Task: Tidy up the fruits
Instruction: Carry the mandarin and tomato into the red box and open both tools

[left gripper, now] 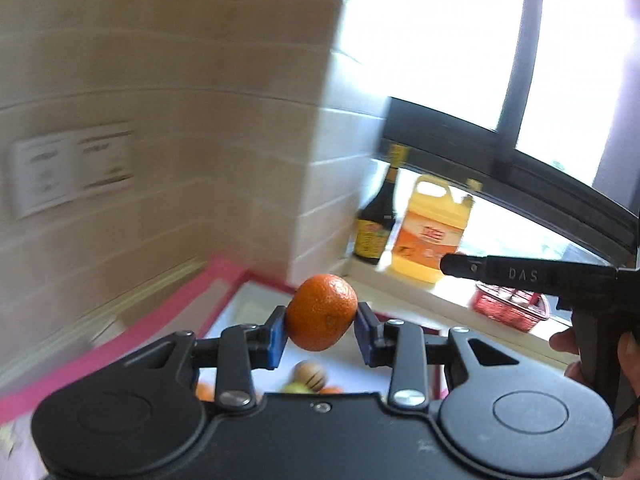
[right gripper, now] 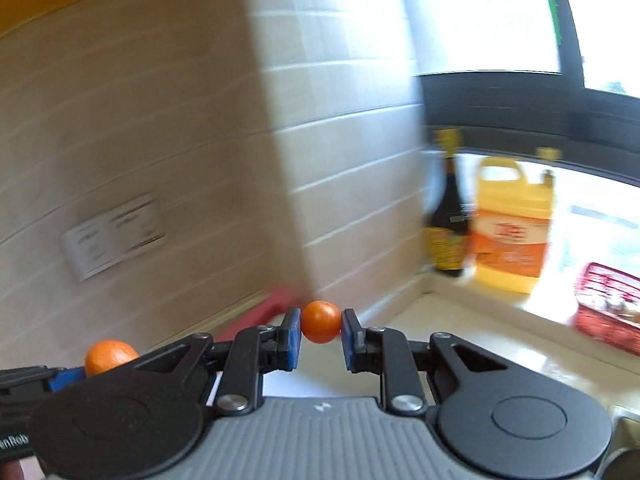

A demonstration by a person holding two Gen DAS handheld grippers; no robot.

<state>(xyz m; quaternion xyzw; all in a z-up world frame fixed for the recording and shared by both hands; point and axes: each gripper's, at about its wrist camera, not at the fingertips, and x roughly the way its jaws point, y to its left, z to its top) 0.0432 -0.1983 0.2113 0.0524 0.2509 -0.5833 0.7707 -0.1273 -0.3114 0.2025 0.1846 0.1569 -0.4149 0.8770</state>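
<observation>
An orange (left gripper: 322, 312) sits clamped between the left gripper (left gripper: 322, 330)'s blue pads. The right gripper (right gripper: 321, 330) pinches a small orange tomato (right gripper: 321, 321). Only the left view shows more fruit (left gripper: 308, 376) in the white tray (left gripper: 248, 304) at six o'clock; the red basket (right gripper: 608, 312) lies at three o'clock.

My left gripper (left gripper: 321, 330) points slightly downward, its jaws clamped on an orange mandarin (left gripper: 322, 311) pinched between the blue pads (left gripper: 276, 336). My right gripper (right gripper: 321, 334) sits at a similar downward tilt, jaws closed on a small orange fruit (right gripper: 321, 321). In the left wrist view the right gripper's dark body reaches in from the right edge, with my right hand (left gripper: 592, 356) wrapped round its handle.
</observation>
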